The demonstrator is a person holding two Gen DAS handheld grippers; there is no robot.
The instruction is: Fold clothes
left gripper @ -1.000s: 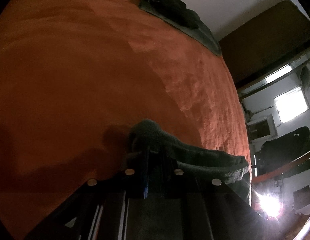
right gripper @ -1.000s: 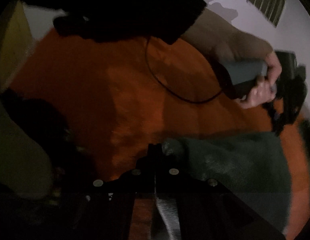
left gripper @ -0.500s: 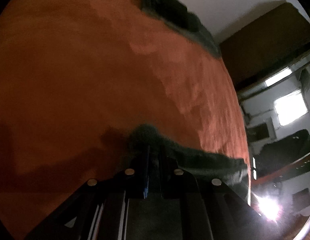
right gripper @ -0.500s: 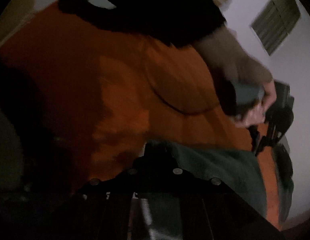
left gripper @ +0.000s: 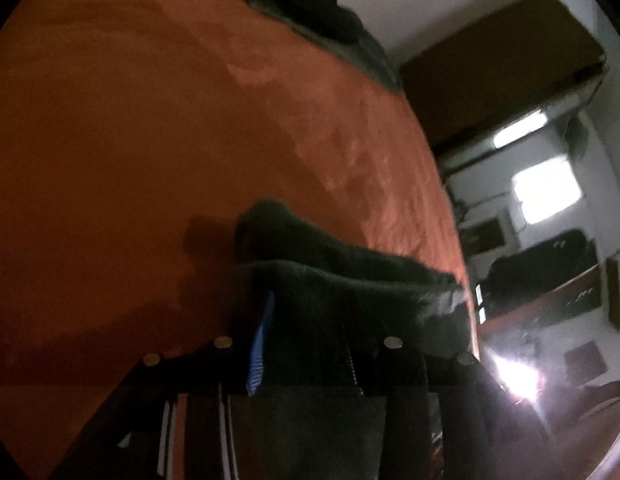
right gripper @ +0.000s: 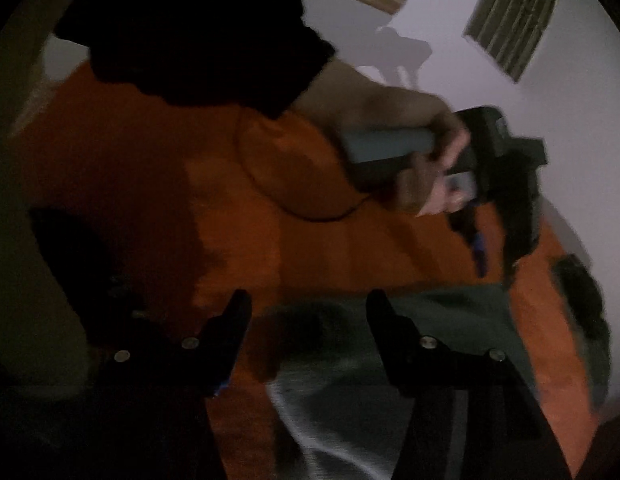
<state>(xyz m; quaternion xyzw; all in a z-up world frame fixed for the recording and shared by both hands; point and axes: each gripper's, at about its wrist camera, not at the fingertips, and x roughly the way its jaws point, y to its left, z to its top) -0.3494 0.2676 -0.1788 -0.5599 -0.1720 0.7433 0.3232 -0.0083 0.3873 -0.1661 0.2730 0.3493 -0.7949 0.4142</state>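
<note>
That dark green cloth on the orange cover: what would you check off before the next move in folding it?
1. Right gripper let go: ok, jaws opening, clear of the dark green cloth.
2. Left gripper let go: cannot tell, jaws opening, cloth hides the tips.
3. Cloth resting on the orange cover: ok.
4. Fold edges lined up: cannot tell, blurred.
5. Black cable clear of the cloth: ok.

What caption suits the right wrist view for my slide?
Right tongs opening above a dark green garment on the orange bedspread; left tongs opening beyond.
</note>
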